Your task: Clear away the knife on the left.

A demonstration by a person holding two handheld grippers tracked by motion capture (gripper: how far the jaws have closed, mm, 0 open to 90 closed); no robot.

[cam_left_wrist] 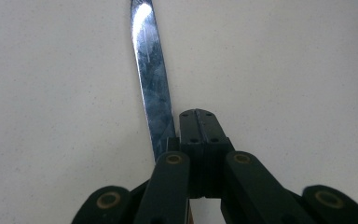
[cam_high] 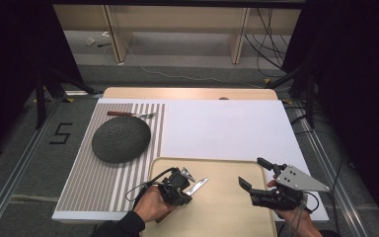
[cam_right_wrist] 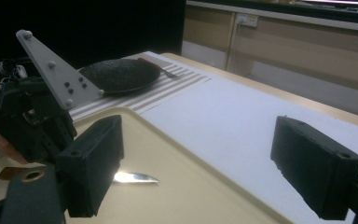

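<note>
We see left tool (cam_high: 185, 190) clamped on knife (cam_high: 196, 186) over tray (cam_high: 227, 207); right tool (cam_high: 255, 174) gapes wide.

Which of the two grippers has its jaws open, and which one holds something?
The right gripper has its jaws wide apart and empty. The left gripper is shut on a knife, whose blade sticks out over the beige tray.

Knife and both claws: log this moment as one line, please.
left claw: shut on knife, blade over tray | right claw: open, holding nothing, above tray | dark plate, fork: on striped mat
</note>
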